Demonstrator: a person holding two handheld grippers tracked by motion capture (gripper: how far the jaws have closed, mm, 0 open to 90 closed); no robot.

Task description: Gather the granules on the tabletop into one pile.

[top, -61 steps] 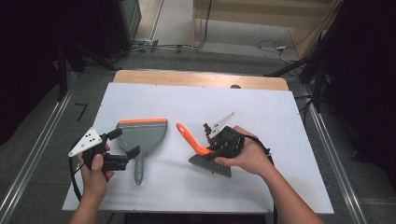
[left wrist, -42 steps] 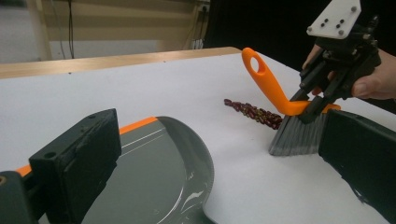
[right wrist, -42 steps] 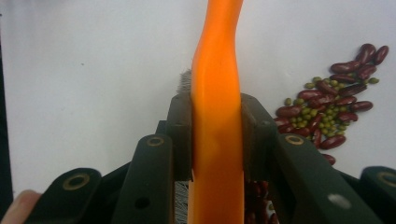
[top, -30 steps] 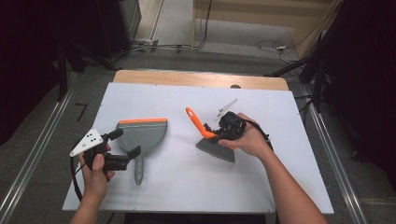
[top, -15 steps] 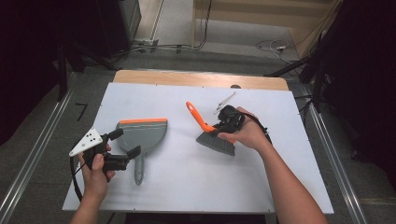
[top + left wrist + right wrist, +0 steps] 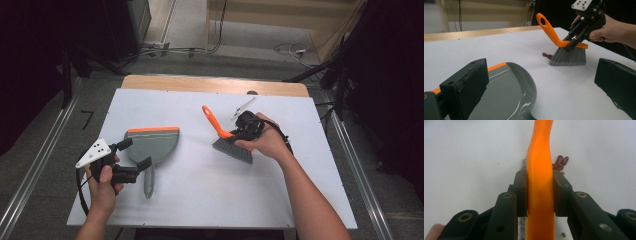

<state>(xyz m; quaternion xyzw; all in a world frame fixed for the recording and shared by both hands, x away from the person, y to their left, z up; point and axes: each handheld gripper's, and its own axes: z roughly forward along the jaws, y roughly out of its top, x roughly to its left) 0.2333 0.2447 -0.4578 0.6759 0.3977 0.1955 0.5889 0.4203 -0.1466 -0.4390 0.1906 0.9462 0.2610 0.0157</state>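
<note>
Brush (image 6: 229, 139), orange handle, grey bristles: clamped at the handle in my right hand-held gripper (image 6: 539, 192), jaws closed tight on it; bristles down on the white surface (image 6: 210, 200), right of centre. Red beans (image 6: 560, 163): small cluster beside the bristles. Dustpan (image 6: 150, 145), grey with orange edge: flat on the surface, left. My left hand-held gripper (image 6: 541, 95): jaws wide apart, empty, astride the dustpan's handle end.

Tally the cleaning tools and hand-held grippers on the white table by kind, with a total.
Grey plastic dustpan with orange lip: 1
Orange-handled brush with grey bristles: 1
Black hand-held grippers: 2, left gripper and right gripper
Total: 4
</note>
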